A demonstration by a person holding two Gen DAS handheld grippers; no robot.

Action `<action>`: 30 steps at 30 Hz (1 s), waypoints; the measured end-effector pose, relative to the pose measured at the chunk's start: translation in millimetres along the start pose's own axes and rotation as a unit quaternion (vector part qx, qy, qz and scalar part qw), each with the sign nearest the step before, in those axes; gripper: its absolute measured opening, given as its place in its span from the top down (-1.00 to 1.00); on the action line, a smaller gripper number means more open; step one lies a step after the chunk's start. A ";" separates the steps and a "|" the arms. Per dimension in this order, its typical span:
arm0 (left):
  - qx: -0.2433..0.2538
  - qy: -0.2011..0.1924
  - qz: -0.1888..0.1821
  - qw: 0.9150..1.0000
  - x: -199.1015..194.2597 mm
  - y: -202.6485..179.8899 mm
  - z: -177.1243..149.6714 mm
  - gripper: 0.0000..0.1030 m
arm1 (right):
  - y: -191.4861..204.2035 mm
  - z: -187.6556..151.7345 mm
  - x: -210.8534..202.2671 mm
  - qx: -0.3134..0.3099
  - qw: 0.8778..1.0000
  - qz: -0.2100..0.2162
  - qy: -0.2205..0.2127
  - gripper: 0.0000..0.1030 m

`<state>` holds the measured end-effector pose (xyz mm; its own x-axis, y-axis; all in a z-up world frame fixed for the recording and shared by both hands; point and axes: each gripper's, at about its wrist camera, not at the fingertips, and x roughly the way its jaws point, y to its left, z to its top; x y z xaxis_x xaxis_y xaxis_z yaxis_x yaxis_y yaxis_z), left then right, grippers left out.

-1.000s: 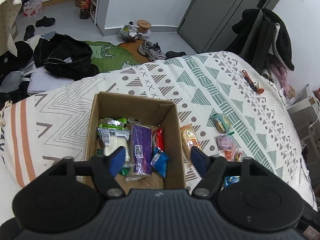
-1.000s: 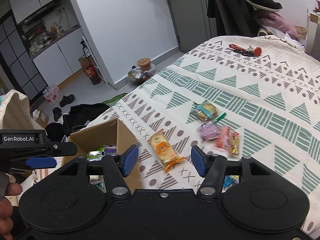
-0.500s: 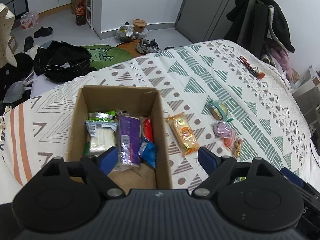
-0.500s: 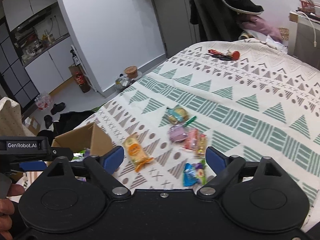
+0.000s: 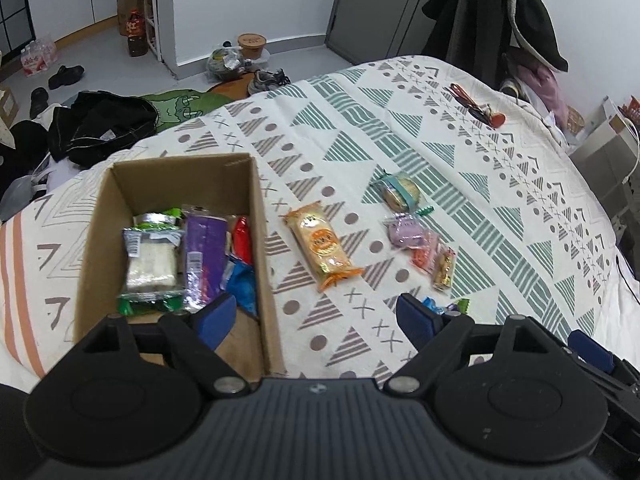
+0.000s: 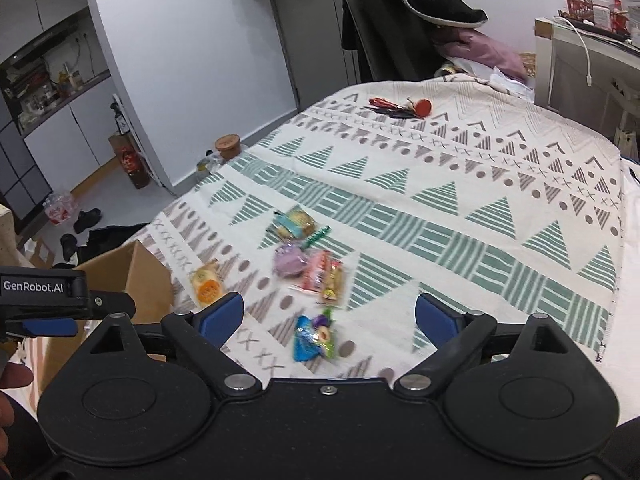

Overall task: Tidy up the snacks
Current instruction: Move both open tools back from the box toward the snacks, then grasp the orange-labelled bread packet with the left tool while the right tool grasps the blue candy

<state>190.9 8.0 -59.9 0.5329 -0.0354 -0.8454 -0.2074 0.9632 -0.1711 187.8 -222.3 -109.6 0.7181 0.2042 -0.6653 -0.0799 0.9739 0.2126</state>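
A cardboard box (image 5: 256, 216) on the patterned bedspread holds several snack packs, among them a purple one (image 5: 202, 256) and a white one (image 5: 151, 258). Loose snacks lie to its right: an orange cracker pack (image 5: 322, 246), a round biscuit pack (image 5: 400, 192), a purple sweet (image 5: 404, 230) and small pink packs (image 5: 434, 260). My left gripper (image 5: 316, 316) hovers open above the box's right wall, holding nothing. My right gripper (image 6: 330, 316) is open and empty, with a blue-green snack bag (image 6: 314, 338) lying between its fingertips on the bed below.
Red scissors and keys (image 6: 398, 108) lie far across the bed (image 6: 460, 216). Clothes and shoes litter the floor (image 5: 92, 128) beyond the box. A chair draped in dark clothes (image 6: 408, 28) and a desk (image 6: 580, 60) stand past the bed. The left gripper's body (image 6: 44, 292) shows at left in the right wrist view.
Both grippers opened wider and drew back and to the right. The left one shifted from over the box towards the loose snacks; the blue-green bag came into the right view.
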 end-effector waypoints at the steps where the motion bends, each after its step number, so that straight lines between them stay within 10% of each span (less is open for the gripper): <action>1: 0.002 0.001 0.000 1.000 1.5 -1.9 -0.6 -0.68 | -2.9 -1.3 -0.3 0.001 1.000 0.002 0.001 -0.80; 30: 0.026 0.002 0.032 0.999 66.3 -40.5 4.7 -0.64 | -14.6 -21.7 73.6 0.030 0.995 0.057 0.082 -0.34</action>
<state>238.5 -32.1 -106.7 0.5170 0.0249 -0.8556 -0.1974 0.9761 -0.0909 226.8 -219.3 -177.1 0.5840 0.3306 -0.7414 -0.1088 0.9369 0.3322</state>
